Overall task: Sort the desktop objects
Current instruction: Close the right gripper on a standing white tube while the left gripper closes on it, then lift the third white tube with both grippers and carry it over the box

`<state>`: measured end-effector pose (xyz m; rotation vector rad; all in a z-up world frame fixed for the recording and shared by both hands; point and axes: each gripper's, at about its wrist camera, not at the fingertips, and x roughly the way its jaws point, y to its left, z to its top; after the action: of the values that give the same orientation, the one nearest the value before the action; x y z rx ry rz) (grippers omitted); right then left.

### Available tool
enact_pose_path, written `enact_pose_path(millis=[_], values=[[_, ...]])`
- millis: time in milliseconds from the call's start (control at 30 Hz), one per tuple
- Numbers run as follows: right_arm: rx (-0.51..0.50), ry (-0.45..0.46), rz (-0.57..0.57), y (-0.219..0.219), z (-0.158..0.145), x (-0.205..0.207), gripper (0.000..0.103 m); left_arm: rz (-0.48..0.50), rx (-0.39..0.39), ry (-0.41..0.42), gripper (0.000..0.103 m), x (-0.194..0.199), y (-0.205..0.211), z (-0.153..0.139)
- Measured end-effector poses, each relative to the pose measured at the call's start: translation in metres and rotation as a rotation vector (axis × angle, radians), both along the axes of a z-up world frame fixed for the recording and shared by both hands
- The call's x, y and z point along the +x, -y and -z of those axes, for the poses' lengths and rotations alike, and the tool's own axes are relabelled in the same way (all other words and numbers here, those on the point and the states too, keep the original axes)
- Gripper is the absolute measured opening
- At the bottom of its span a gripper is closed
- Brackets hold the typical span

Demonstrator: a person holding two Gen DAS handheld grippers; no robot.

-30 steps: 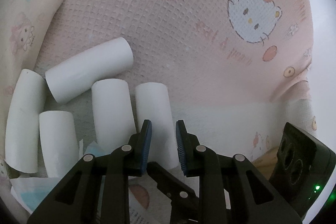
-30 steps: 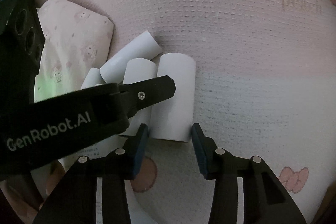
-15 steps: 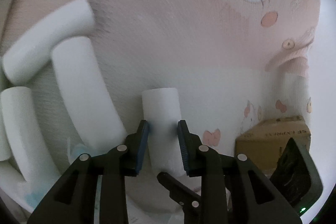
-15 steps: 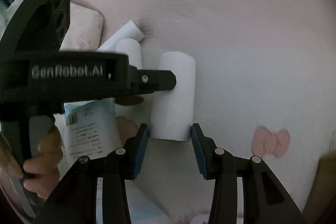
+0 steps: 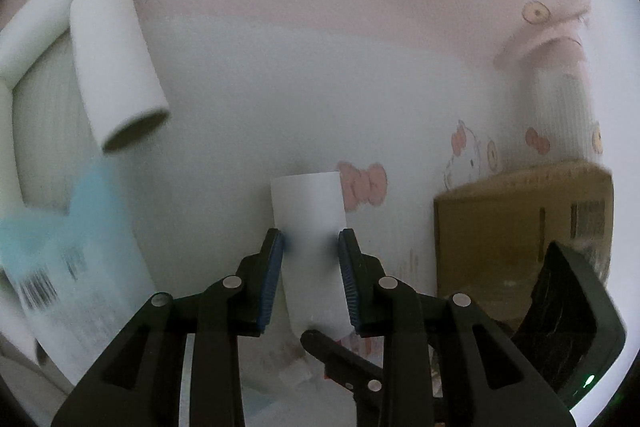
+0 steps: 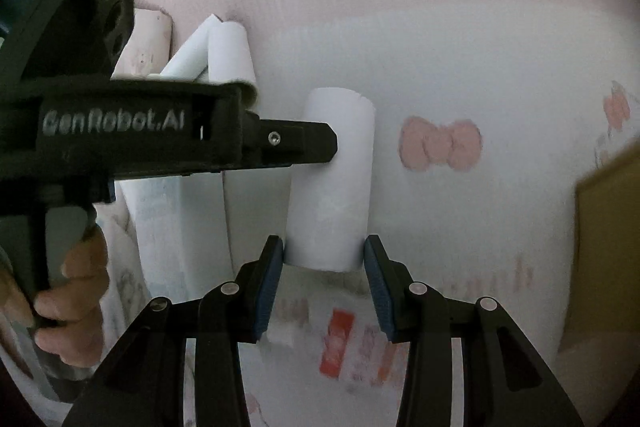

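Step in hand, as judged: one white paper tube (image 5: 308,227) is being carried off from the pile, toward the cardboard box (image 5: 520,235) at the right of the left wrist view.

Left gripper (image 5: 310,247): clamped on the tube, blue pads pressed against both its sides, lower centre of frame. In the right wrist view the same tube (image 6: 332,179) is seen at centre with a left finger tip against its left flank.

Right gripper (image 6: 324,259): jaws apart, flanking the tube's near end; whether the pads touch it cannot be told, no squeeze is visible.

Remaining tubes: one (image 5: 116,67) at the upper left of the left view, open end toward the camera, more behind it at the frame edge. A blue-and-white printed packet (image 5: 68,267) is blurred at the lower left. Everything lies on the pink cartoon-print cloth (image 5: 320,7).

Next move, as judged: the tube is to be held clamped, brought over the box opening and let go there. Box top is not shown, so whether it is open cannot be told. Tube wall is thin, so light squeeze is called for.
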<state>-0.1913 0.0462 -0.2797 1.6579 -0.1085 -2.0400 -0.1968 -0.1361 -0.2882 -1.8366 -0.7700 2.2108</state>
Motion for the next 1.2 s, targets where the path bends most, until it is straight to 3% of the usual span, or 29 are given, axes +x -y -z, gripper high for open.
enact_pose_path(millis=[233,367,467,533,667,833,1000,1200], values=[[-0.012,0.038,-0.015,-0.001,0.003,0.022,0.039,-0.005,0.043,-0.053,0.034,0.038,-0.010,0.002],[-0.042,0.068,0.020,-0.005,0.005,0.024,0.040,0.002,0.080,-0.127,0.035,0.053,-0.007,0.004],[-0.058,0.057,0.050,-0.011,0.005,0.027,0.040,-0.006,0.102,-0.139,0.036,0.055,-0.004,0.006],[-0.062,0.045,0.066,-0.007,0.004,0.025,0.040,-0.003,0.135,-0.140,0.046,0.052,-0.005,0.006],[-0.025,0.050,0.068,-0.006,0.004,0.019,0.040,-0.015,0.194,-0.138,0.049,0.046,-0.005,0.011],[-0.040,0.067,0.072,-0.006,0.010,0.009,0.042,-0.016,0.176,-0.127,0.049,0.041,-0.010,0.018],[-0.086,0.116,0.098,-0.019,0.013,0.013,0.042,0.039,0.086,-0.125,0.048,0.042,-0.024,0.019],[-0.055,0.055,0.064,-0.014,0.002,0.021,0.043,0.029,0.098,-0.128,0.047,0.047,-0.021,0.012]])
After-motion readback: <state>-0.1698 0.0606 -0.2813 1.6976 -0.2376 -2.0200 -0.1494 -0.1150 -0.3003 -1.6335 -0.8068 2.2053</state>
